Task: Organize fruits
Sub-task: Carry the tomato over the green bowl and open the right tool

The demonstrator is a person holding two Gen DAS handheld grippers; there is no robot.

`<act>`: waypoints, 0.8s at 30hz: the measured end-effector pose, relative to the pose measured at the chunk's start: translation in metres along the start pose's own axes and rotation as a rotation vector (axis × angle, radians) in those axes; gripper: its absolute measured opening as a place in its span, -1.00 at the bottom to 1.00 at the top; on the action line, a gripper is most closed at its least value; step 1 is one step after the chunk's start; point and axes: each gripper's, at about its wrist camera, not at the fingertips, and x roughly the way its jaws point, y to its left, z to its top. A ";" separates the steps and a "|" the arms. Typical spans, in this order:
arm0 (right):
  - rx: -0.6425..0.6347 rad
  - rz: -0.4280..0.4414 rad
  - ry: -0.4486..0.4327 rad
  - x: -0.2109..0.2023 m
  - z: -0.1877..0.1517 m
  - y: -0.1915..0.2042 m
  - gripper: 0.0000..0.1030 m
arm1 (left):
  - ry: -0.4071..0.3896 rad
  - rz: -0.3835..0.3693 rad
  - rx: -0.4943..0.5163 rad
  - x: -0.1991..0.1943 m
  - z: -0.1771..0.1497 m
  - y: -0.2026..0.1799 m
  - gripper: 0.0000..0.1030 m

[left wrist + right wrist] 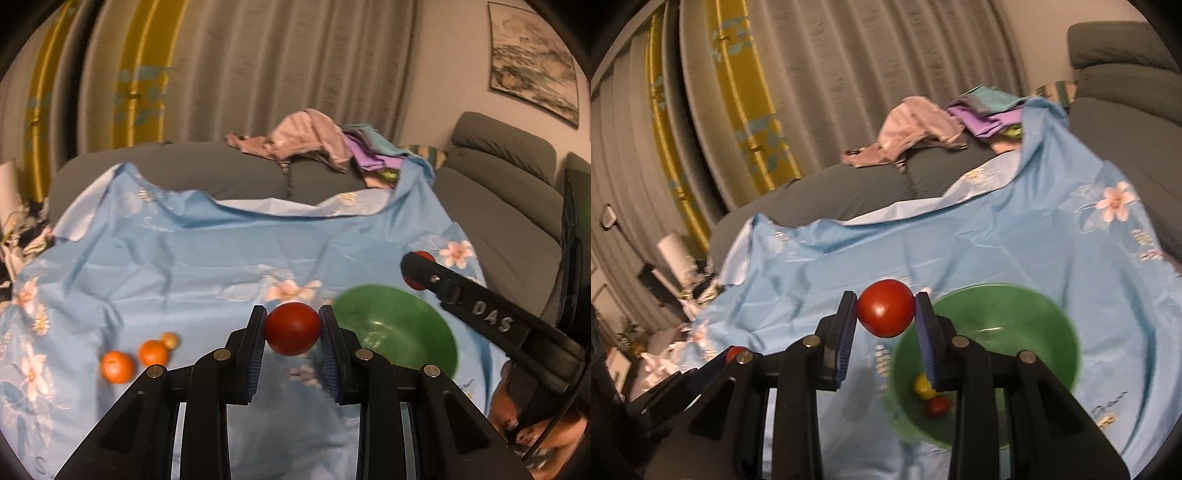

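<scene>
Left hand-held gripper (292,323) clamping one tomato (292,328), right hand-held gripper (885,314) clamping another (885,313), one green bowl (1052,314), two oranges (117,366).

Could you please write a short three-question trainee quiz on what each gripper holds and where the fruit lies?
1. True or false: both grippers are shut on red fruit.
2. Which container sits on the blue cloth? A metal tray; B green bowl; C wicker basket.
3. Fill in: the loose fruit on the cloth near the left gripper are two ____.

Key
1. True: left gripper holds a red fruit; right gripper holds another.
2. B, green bowl.
3. Oranges.
</scene>
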 end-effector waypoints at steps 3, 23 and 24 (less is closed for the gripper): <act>0.020 -0.013 0.008 0.003 0.001 -0.012 -0.35 | 0.023 -0.029 -0.006 0.013 0.001 -0.012 -0.44; 0.182 -0.095 0.120 0.025 -0.007 -0.093 -0.35 | 0.189 -0.143 0.019 0.082 -0.008 -0.075 -0.44; 0.184 -0.098 0.127 0.026 -0.008 -0.096 -0.35 | 0.196 -0.144 0.017 0.084 -0.009 -0.076 -0.44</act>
